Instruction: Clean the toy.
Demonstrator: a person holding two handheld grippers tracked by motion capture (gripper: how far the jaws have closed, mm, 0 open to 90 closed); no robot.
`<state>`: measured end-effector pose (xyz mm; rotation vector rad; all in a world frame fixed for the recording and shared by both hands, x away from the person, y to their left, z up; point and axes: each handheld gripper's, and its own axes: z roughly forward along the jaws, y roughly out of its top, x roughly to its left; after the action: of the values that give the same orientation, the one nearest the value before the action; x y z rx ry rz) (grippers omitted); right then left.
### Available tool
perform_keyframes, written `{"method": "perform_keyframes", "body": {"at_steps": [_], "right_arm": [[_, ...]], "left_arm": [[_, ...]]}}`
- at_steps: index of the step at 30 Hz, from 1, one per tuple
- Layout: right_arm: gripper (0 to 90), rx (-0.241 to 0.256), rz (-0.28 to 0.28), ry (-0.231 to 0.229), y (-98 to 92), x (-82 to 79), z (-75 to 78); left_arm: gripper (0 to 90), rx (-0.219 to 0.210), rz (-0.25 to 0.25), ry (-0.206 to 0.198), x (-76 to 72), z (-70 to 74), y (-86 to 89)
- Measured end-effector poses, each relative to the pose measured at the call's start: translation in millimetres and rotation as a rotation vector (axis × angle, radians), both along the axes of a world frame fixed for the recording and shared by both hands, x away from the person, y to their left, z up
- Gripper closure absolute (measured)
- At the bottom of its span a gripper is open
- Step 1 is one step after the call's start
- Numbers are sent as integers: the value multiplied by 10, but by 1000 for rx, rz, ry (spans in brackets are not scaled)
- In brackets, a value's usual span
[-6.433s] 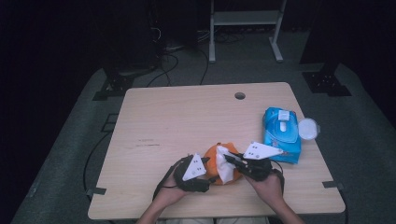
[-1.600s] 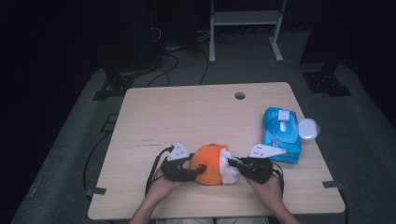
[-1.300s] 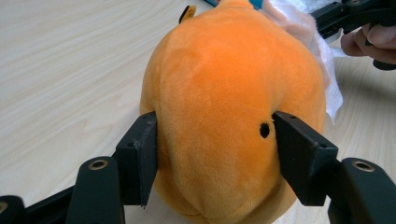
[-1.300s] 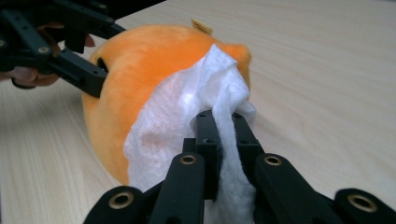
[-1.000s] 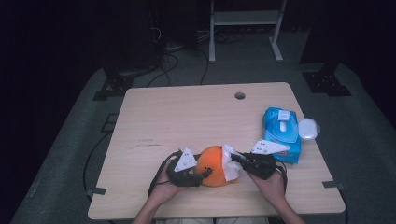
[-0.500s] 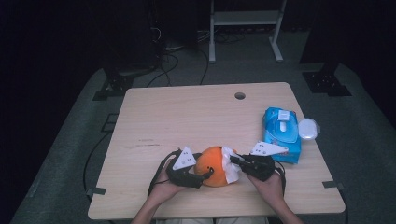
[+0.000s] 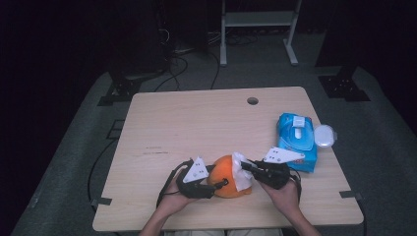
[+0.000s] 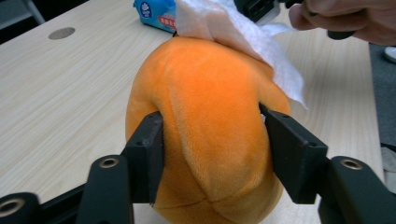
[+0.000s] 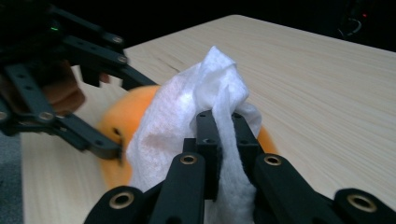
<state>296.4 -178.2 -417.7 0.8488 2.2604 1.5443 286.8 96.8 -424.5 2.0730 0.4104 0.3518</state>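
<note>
An orange plush ball rests near the table's front edge. My left gripper is shut on it, one jaw pressing into each side. My right gripper is shut on a white wipe, which drapes over the ball's upper right side. In the right gripper view the left gripper's black linkage shows at the left, clamping the ball.
A blue pack of wipes lies at the table's right edge, with a white round lid beside it. The table has a cable hole at the back. Cables trail on the floor behind.
Over the earlier frames the ball turned in the left gripper and the wipe shifted across its right side. In the last half second hardly anything moved.
</note>
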Motion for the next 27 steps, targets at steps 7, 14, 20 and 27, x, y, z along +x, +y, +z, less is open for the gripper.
{"method": "perform_keyframes", "body": {"at_steps": [7, 14, 20, 27], "right_arm": [[847, -24, 31, 10, 61, -67, -61], [848, -24, 43, -27, 119, -89, 49], [847, -2, 23, -17, 81, -117, 35], [847, -2, 61, -30, 146, -137, 82]], "left_arm": [[175, -96, 99, 218, 172, -53, 57], [403, -17, 41, 13, -12, 18, -51], [400, 21, 22, -36, -65, 39, -125], [382, 32, 7, -71, -120, 39, -151]]}}
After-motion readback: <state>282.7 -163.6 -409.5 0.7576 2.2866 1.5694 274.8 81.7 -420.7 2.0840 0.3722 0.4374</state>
